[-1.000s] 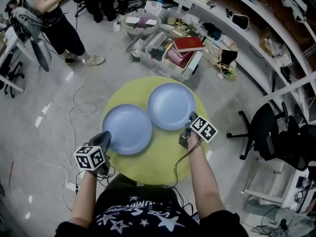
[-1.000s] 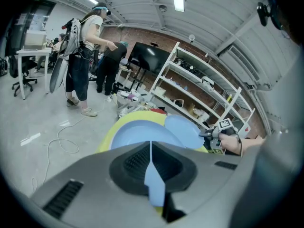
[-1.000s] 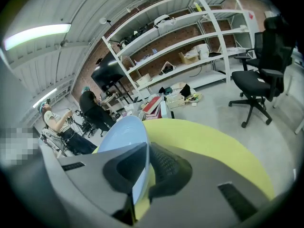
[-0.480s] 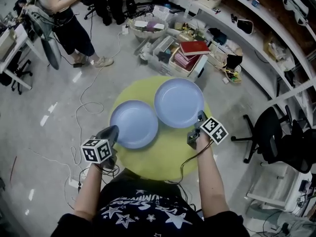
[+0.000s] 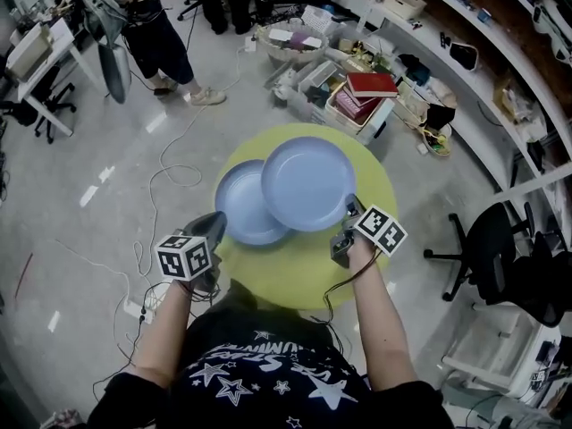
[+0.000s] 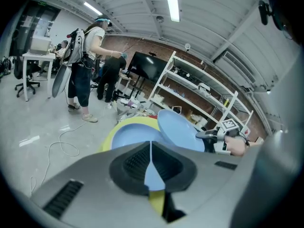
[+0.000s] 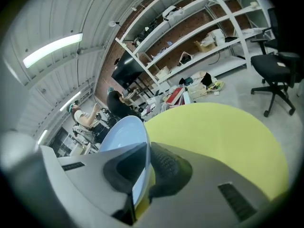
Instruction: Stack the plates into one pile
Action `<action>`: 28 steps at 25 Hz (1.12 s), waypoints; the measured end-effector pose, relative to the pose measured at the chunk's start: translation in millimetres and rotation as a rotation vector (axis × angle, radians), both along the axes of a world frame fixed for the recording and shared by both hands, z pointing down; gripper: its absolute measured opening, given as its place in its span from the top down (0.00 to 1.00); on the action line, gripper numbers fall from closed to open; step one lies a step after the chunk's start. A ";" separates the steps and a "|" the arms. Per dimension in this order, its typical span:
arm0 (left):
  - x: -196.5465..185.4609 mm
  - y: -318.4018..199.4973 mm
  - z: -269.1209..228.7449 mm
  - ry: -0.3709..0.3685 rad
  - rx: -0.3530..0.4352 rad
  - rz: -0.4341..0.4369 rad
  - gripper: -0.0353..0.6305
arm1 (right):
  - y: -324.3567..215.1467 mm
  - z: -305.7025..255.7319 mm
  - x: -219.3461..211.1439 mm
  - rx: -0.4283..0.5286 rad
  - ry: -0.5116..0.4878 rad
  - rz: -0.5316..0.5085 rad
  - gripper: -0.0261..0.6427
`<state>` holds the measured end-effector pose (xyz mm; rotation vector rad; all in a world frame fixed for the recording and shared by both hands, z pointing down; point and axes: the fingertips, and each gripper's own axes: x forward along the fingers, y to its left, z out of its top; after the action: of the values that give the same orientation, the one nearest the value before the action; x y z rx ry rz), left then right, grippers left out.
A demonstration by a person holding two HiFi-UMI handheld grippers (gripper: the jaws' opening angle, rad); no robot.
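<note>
Two pale blue plates are over a round yellow-green table (image 5: 357, 253). My right gripper (image 5: 347, 206) is shut on the near right rim of one plate (image 5: 308, 183), which hangs tilted above the table and overlaps the right part of the other. That lower plate (image 5: 239, 211) lies flat on the table. In the right gripper view the held plate's rim (image 7: 121, 134) runs edge-on between the pads of my right gripper (image 7: 148, 148). My left gripper (image 5: 217, 223) hovers at the lying plate's near left edge, jaws shut with only a thin slit. Through that slit in the left gripper (image 6: 151, 148) shows the flat plate (image 6: 130, 134), with the raised plate (image 6: 178, 129) beyond.
Bins, books and clutter (image 5: 357, 92) lie on the floor beyond the table, below white shelving (image 5: 465, 25). A black office chair (image 5: 514, 271) stands to the right. A person (image 5: 147, 16) stands at the far left, and cables (image 5: 161, 172) trail across the floor.
The right gripper has lifted its plate off the table and carried it left, so it now overlaps the other plate. The left gripper has risen slightly beside the lying plate.
</note>
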<state>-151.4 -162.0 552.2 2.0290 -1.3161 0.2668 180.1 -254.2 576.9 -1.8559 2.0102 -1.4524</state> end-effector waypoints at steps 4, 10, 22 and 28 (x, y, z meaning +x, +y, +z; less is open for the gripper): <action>-6.8 12.0 0.5 -0.001 0.002 -0.013 0.91 | 10.4 5.8 -33.5 -0.016 0.009 -0.073 0.91; -16.5 25.0 0.3 0.002 -0.003 -0.030 0.91 | 17.2 6.0 -72.4 -0.026 0.020 -0.160 0.91; -35.7 43.6 16.8 0.019 -0.046 -0.040 0.91 | 27.0 33.2 -126.1 -0.081 0.070 -0.252 0.91; -42.5 50.8 26.9 0.028 -0.073 -0.023 0.91 | 27.2 42.8 -133.7 -0.106 0.082 -0.242 0.91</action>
<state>-193.9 -111.2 579.1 1.9483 -1.2936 0.2708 46.4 -227.0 619.8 -1.7892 2.3094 -1.5932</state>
